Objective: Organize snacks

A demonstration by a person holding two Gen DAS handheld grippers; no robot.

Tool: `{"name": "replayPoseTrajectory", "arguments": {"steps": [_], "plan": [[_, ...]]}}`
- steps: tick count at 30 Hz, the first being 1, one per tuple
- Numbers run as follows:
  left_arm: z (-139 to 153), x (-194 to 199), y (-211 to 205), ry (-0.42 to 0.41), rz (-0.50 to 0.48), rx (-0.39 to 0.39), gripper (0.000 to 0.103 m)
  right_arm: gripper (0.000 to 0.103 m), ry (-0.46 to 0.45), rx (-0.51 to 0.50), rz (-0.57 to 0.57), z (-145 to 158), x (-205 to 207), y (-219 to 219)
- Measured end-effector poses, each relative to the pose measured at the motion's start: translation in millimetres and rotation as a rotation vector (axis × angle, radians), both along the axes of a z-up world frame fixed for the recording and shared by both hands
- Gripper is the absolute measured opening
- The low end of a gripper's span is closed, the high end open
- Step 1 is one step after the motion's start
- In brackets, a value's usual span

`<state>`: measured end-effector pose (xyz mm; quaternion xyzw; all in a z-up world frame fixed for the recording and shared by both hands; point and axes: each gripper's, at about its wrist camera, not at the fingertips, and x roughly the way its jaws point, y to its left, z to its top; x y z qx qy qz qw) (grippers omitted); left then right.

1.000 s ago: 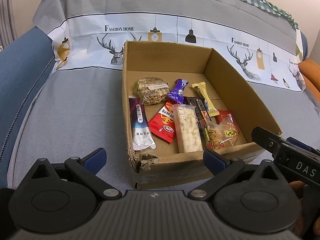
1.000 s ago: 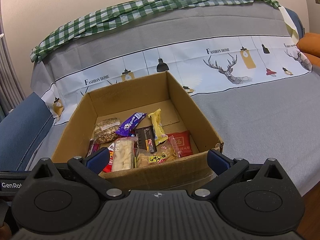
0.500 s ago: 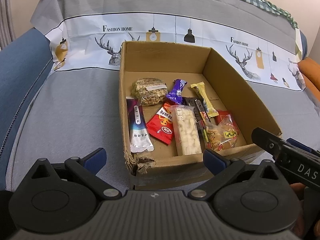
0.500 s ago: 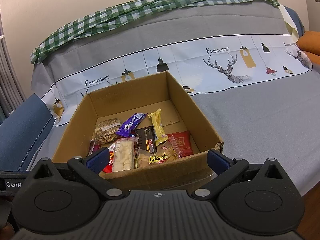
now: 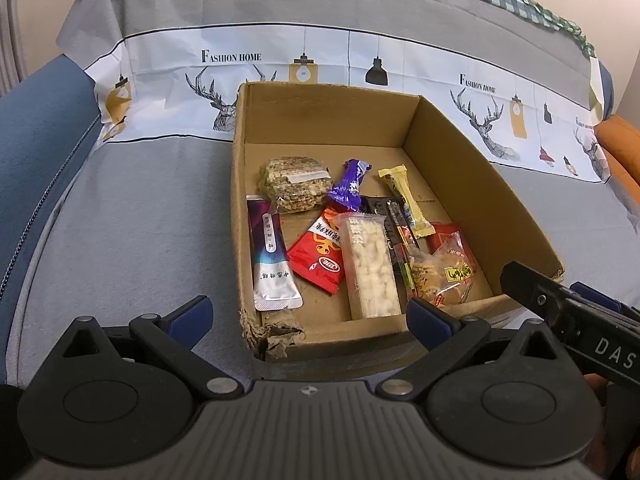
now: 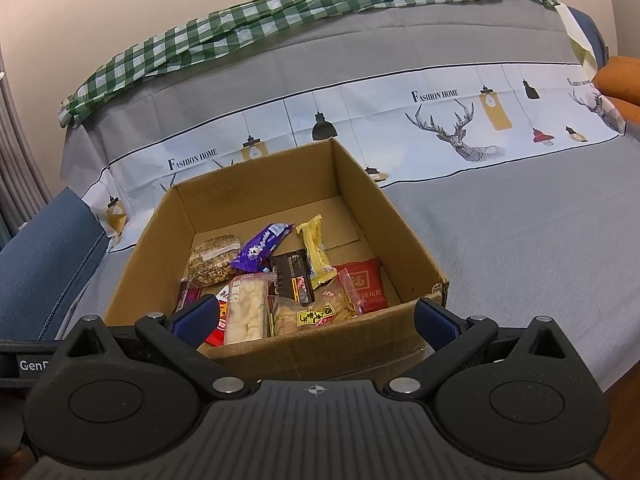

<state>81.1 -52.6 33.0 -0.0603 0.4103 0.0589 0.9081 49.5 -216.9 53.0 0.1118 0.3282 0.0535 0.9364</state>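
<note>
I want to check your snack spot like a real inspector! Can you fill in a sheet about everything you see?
Surface: grey sofa cover, printed with deer and lamps.
Job's things: cardboard box with a torn near corner. Inside lie a purple wrapper, a yellow bar, a red packet, a clear pack of white pieces and a silver pouch.
Clutter: nothing seen outside the box.
Grippers: left gripper open, empty, before the box; right gripper open, empty.
Cables: nothing seen.
Surroundings: green checked cloth on the backrest, blue cushion, orange cushion.
</note>
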Motion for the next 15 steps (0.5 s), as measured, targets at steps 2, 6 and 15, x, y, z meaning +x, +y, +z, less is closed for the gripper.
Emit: {"name": "replayPoseTrajectory", "arguments": {"steps": [2,6,15], "plan": [[-0.3,0.7,-0.6,-0.001,-0.001,-0.001,0.103,0.102,0.0,-0.001,0.0,0.1,0.0,0.1],[0.9,1.6,-1.5,-0.005,-0.006,-0.001,0.103,0.102,0.001,0.002,-0.003,0.1,0.0,-0.3],[6.0,2.4,-6.4,-0.064,-0.061,0.028,0.103,0.102,-0.007,0.037,-0.027,0.2,1.4,-8.8]]}}
